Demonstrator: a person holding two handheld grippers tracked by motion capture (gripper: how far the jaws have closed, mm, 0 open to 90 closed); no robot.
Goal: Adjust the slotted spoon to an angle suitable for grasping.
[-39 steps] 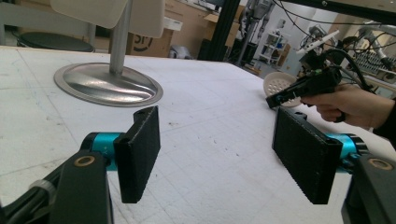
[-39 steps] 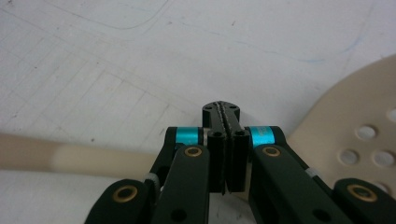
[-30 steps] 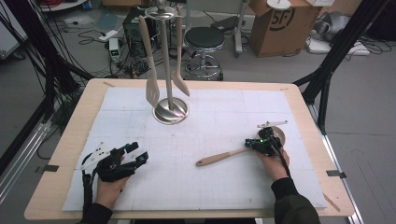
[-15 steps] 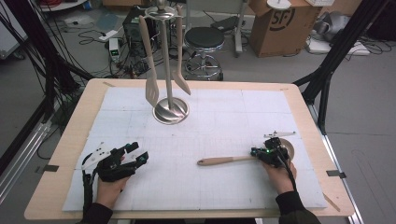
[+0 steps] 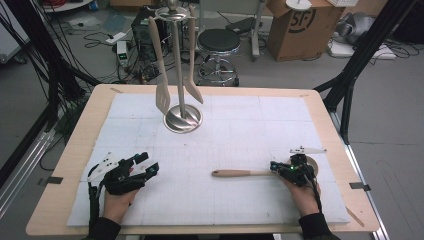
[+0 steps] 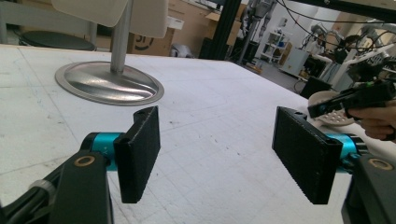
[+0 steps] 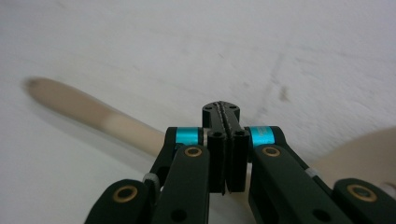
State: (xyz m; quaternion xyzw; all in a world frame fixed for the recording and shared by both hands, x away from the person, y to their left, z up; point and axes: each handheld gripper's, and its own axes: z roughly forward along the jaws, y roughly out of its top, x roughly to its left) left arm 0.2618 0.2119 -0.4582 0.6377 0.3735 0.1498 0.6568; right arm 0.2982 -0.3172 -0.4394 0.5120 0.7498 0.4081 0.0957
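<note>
Two grippers rest low on the tabletop [image 5: 65, 165] in the high view. The left gripper [image 5: 146, 167] sits near the front left, its jaws released. The right gripper [image 5: 276, 166] is at the front right, clenched on a wooden spoon [image 5: 240, 173] whose handle points left across the white mat [image 5: 240, 135]. A metal stand [image 5: 182, 117] with two hanging spatulas is further back.

In the left gripper view, the jaws stand wide apart with nothing between them.

In the right gripper view, the jaws are pressed together above the blurred spoon handle [image 7: 88, 114].
</note>
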